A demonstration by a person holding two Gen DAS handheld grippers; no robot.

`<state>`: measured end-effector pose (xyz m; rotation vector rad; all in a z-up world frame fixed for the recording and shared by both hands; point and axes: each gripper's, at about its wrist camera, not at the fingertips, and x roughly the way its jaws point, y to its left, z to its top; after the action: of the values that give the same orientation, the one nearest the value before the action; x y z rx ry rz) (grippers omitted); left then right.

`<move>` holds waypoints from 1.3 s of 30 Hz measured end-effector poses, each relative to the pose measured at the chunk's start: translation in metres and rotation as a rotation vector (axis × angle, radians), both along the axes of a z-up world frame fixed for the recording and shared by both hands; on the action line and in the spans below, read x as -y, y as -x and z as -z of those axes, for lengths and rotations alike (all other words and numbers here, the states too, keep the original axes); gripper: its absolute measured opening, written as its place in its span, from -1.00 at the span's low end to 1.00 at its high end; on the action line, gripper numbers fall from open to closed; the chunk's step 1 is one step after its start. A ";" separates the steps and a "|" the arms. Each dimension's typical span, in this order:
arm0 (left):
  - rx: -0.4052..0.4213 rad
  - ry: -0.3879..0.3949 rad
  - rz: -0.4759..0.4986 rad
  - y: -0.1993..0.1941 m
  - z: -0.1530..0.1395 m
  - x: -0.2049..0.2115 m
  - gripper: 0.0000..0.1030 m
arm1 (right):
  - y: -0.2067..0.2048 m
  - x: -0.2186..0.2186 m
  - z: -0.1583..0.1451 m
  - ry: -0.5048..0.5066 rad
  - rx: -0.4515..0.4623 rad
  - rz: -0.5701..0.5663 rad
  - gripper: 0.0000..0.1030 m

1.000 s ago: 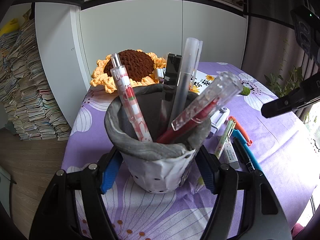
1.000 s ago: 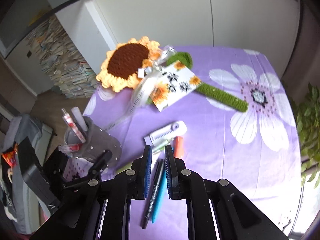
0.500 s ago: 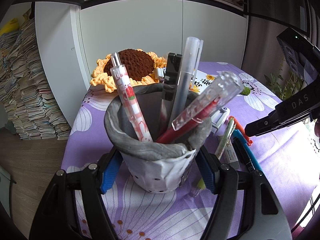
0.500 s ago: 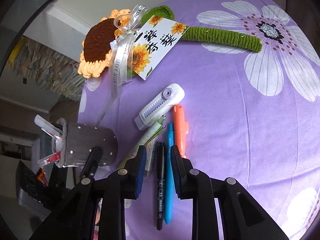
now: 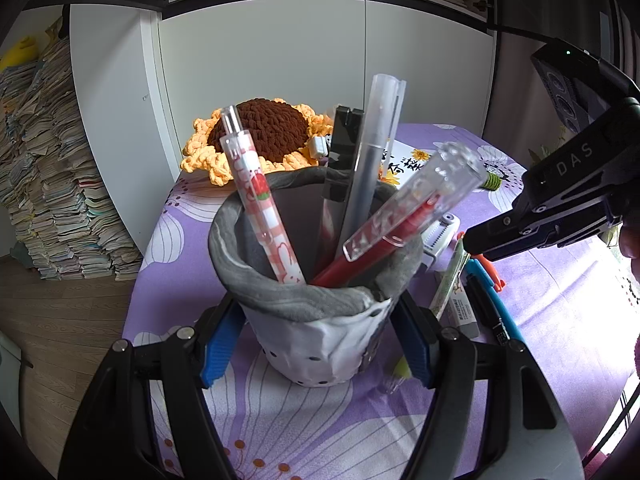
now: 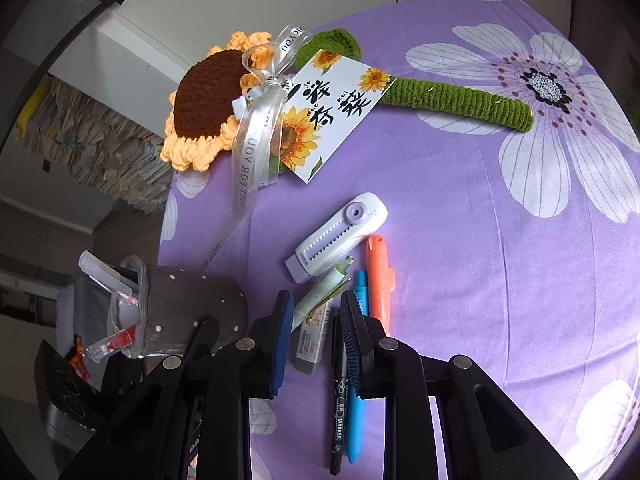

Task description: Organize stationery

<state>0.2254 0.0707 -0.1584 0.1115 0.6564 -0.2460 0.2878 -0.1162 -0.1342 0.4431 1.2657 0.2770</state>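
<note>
The left gripper (image 5: 316, 344) is shown nearest, its jaws clamped on the lower wall of the grey pen holder (image 5: 316, 312), which stands on the purple floral tabletop (image 6: 500, 280). Four items are already stood in the holder: a pink patterned pen (image 5: 260, 204), a black clip-topped item (image 5: 340, 152), a frosted grey pen (image 5: 372, 160) and a red pen with a clear cap (image 5: 400, 220). The holder's soft rim is seen to be slumped; a tightened squeeze is judged likely to buckle the wall and tip the leaning pens out.

The right gripper (image 6: 316, 332) is held above the loose stationery just beside the holder, its jaws parted after having just been opened, with nothing pressed between the pads. Under the gap lie a grey-tipped correction stick (image 6: 310, 346) and a pale green pen (image 6: 320, 296); a black marker (image 6: 338, 400) and a blue pen (image 6: 356, 408) run beneath the right-hand jaw, and an orange pen (image 6: 380, 276) lies just beyond. Because these are packed side by side, two may be pinched together, or a neighbour may be rolled away.

Farther off, a white and lilac tape dispenser (image 6: 336, 240) touches the green pen's tip and could be nudged. Beyond lie a crocheted sunflower (image 6: 208, 100) and its card (image 6: 332, 108), well apart from the work.
</note>
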 end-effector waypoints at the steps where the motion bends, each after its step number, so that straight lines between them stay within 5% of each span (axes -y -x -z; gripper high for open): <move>1: 0.001 0.000 0.000 0.000 0.000 0.000 0.35 | -0.003 -0.002 0.005 -0.009 -0.022 0.013 -0.53; 7: 0.001 0.000 0.000 0.000 0.000 0.000 0.35 | -0.015 -0.003 0.024 -0.095 -0.103 0.058 -0.53; 17: 0.001 0.000 0.000 0.000 0.000 0.000 0.35 | -0.027 -0.015 0.030 -0.033 -0.090 0.066 -0.58; 24: 0.001 0.000 0.000 0.000 0.000 0.000 0.35 | -0.012 -0.017 -0.001 0.030 0.053 0.040 -0.72; 30: 0.001 0.000 0.000 0.000 0.000 0.000 0.35 | 0.020 -0.022 -0.059 0.097 0.272 -0.023 -0.78; 39: 0.001 0.000 0.000 0.000 0.000 0.000 0.35 | 0.058 -0.039 -0.145 0.053 0.556 -0.096 -0.78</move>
<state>0.2254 0.0706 -0.1585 0.1118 0.6553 -0.2461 0.2299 -0.0777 0.0112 0.2351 0.7482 0.4142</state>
